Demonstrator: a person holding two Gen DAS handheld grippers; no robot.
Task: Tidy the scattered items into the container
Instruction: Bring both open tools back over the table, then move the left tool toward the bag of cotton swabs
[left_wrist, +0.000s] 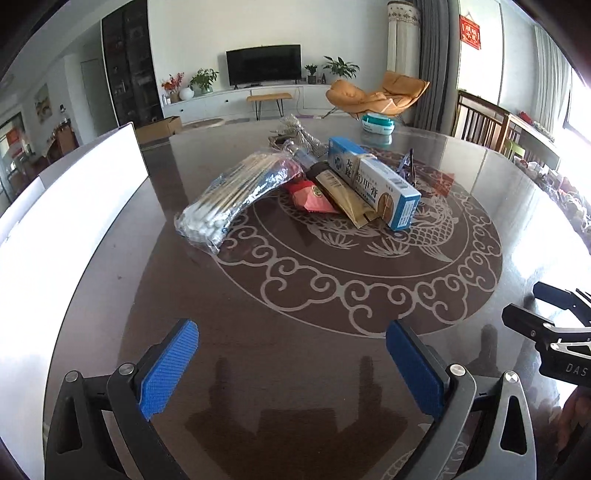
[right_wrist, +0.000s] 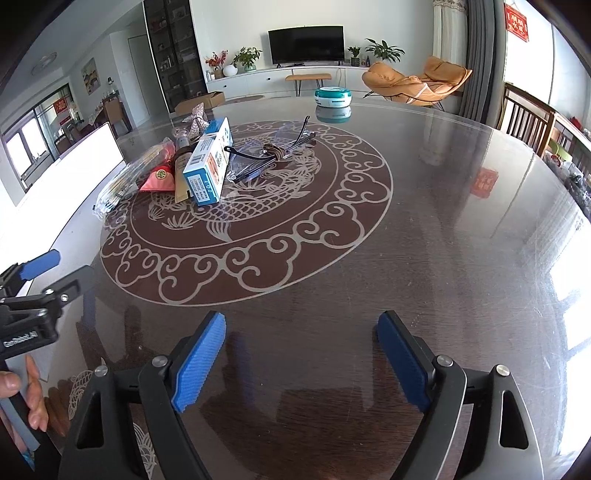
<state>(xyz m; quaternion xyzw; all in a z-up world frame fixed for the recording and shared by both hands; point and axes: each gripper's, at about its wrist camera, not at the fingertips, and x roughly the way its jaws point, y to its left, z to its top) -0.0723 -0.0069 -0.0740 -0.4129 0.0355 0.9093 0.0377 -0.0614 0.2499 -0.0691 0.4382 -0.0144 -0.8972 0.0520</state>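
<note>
A heap of small items lies on the dark round table (left_wrist: 295, 354): a bag of cotton swabs (left_wrist: 236, 195), a blue and white box (left_wrist: 373, 181), a red packet (left_wrist: 310, 195), a brown sachet (left_wrist: 343, 192) and a silver scrubber (left_wrist: 303, 134). The right wrist view also shows the box (right_wrist: 208, 162), the red packet (right_wrist: 159, 179) and glasses (right_wrist: 266, 153). A white container (left_wrist: 62, 210) stands at the left edge. My left gripper (left_wrist: 291, 365) is open and empty, well short of the heap. My right gripper (right_wrist: 301, 362) is open and empty over bare table.
A teal and white round tub (left_wrist: 377, 123) sits at the table's far edge, also in the right wrist view (right_wrist: 334, 96). Wooden chairs (right_wrist: 528, 118) stand at the right. My right gripper shows in the left wrist view (left_wrist: 554, 325).
</note>
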